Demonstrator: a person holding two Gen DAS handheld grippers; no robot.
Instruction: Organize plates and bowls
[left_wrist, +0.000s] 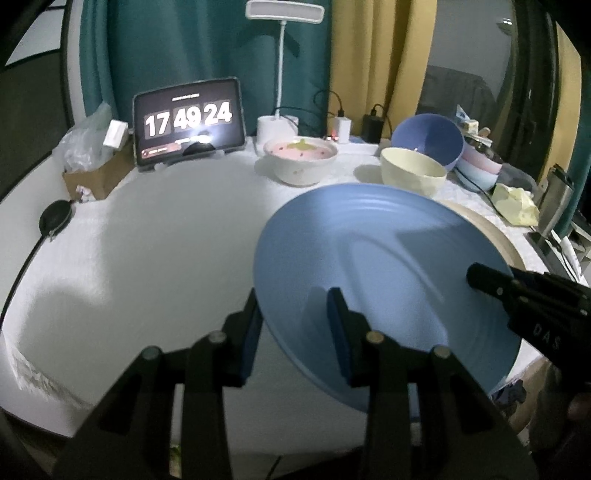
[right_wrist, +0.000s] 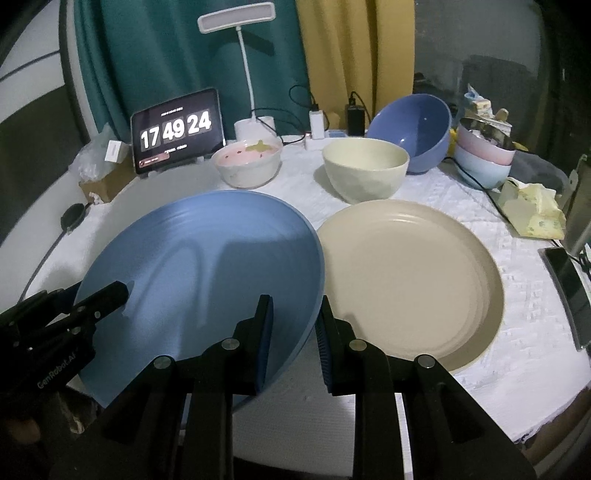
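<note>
Your left gripper (left_wrist: 295, 328) and right gripper (right_wrist: 295, 332) each clamp the near rim of the blue plate (right_wrist: 199, 273), one on either side, holding it tilted and clear of the white table cover (right_wrist: 480, 376). The beige plate (right_wrist: 406, 273) lies flat on the cover just right of the blue plate, which overlaps its left edge. Beyond the blue plate stand the cream bowl (right_wrist: 364, 170) and the pink-lined bowl (right_wrist: 247, 162). Behind the cream bowl a dark blue bowl (right_wrist: 413, 129) leans tilted, with stacked pastel bowls (right_wrist: 484, 162) to its right. Farthest from the blue plate stand the tablet clock (right_wrist: 177, 129) and desk lamp (right_wrist: 243, 66).
</note>
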